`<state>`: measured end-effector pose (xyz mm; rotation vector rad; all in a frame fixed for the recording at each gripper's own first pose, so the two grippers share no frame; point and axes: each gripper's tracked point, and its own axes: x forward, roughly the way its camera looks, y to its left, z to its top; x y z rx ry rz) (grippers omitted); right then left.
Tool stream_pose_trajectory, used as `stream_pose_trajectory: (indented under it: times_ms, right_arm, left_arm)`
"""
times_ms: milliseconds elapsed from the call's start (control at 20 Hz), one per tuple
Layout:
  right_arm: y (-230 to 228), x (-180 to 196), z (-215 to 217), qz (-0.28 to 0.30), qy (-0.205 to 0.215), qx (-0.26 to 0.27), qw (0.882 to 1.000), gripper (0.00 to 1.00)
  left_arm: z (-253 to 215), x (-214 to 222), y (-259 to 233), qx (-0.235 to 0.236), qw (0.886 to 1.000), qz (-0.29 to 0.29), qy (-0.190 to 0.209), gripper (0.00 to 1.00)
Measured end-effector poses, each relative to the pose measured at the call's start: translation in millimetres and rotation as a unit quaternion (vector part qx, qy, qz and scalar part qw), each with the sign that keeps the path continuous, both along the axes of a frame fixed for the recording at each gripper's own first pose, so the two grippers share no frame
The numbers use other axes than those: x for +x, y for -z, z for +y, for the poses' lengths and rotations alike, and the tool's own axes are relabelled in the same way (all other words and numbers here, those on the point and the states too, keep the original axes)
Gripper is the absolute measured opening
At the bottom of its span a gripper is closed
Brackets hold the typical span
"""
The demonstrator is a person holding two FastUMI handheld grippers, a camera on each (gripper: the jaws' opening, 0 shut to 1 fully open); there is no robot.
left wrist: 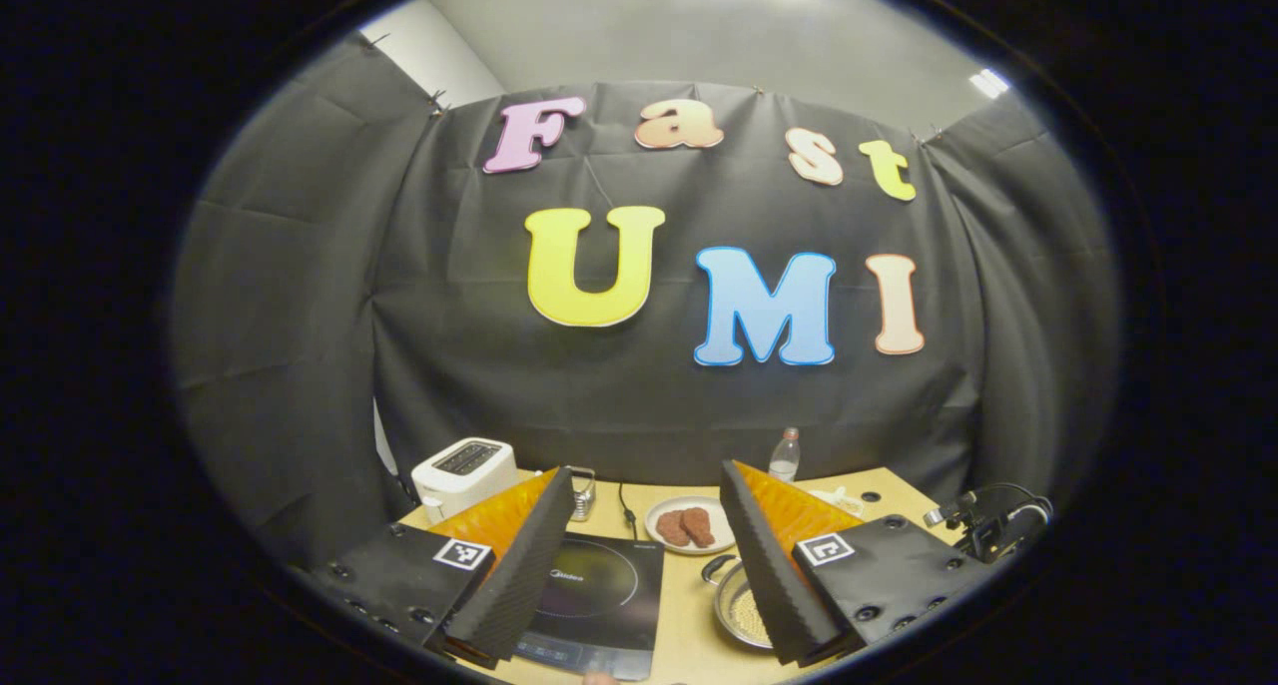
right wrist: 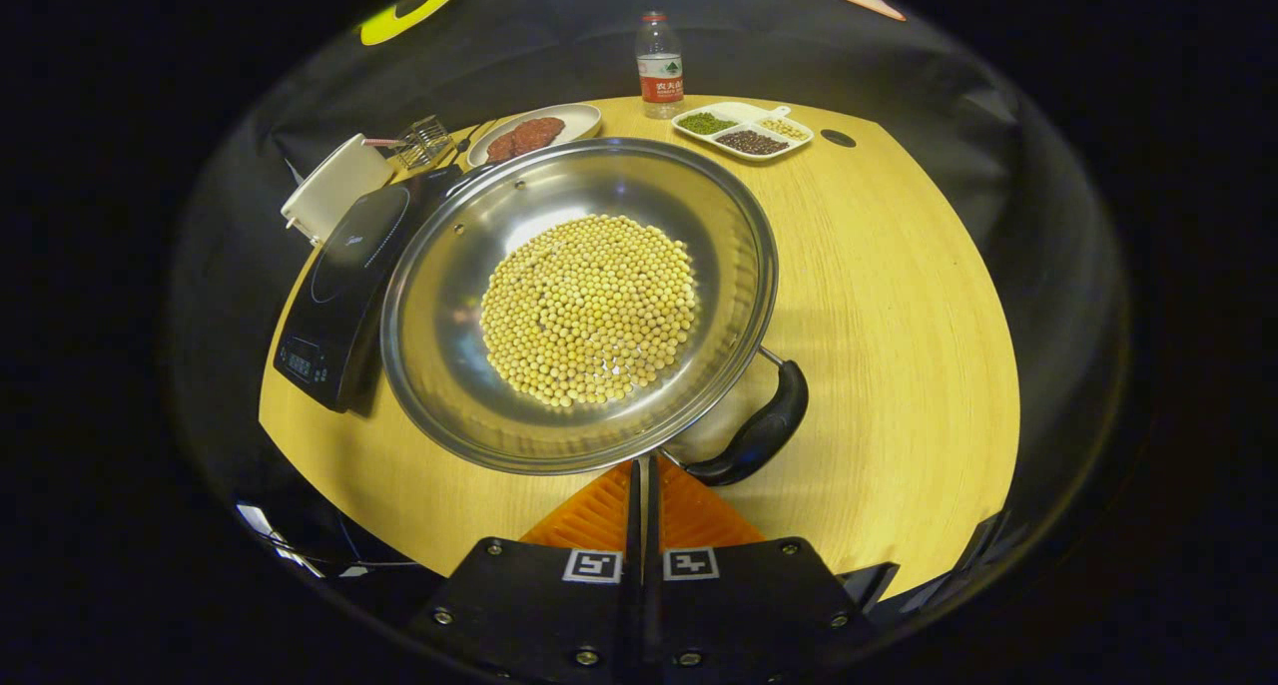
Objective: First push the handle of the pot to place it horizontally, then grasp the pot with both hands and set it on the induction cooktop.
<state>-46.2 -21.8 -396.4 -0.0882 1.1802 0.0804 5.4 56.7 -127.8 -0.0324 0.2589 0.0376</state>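
Pot (right wrist: 579, 306) just ahead of closed right hand-held gripper (right wrist: 644, 475), beside cooktop (right wrist: 344, 276).

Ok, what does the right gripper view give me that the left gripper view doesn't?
Right gripper view: the whole rim of the pot, the beans in it, a black handle on the near side, and the right gripper, shut, tips at the rim.
Left gripper view: the left gripper, open, and a black cabled device at the edge of the table.
Both: pot, cooktop, plate, bottle, toaster.
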Motion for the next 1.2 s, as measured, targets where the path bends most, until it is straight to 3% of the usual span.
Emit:
stream_pose_trajectory:
  times_ms: [550,900,1150,1200]
  right_arm:
    - [2.6,55.9,-64.7,-0.032,-0.003,-0.074,0.997,0.01]
    - [1.5,100.3,-88.1,-0.062,-0.004,-0.102,0.993,0.01]
    - [-9.4,94.7,-93.9,-0.083,-0.004,-0.094,0.992,0.01]
    - [-18.2,90.8,-93.2,-0.095,-0.001,-0.084,0.992,0.05]
  left_arm:
    - [-18.8,7.1,15.3,0.015,1.0,0.019,0.014,0.95]
    - [-39.0,18.7,32.1,0.015,0.998,0.037,0.038,0.92]
    - [-48.7,20.8,57.6,0.016,0.997,0.057,0.05,0.93]
    - [-51.3,20.8,66.8,0.014,0.997,0.064,0.051,0.92]
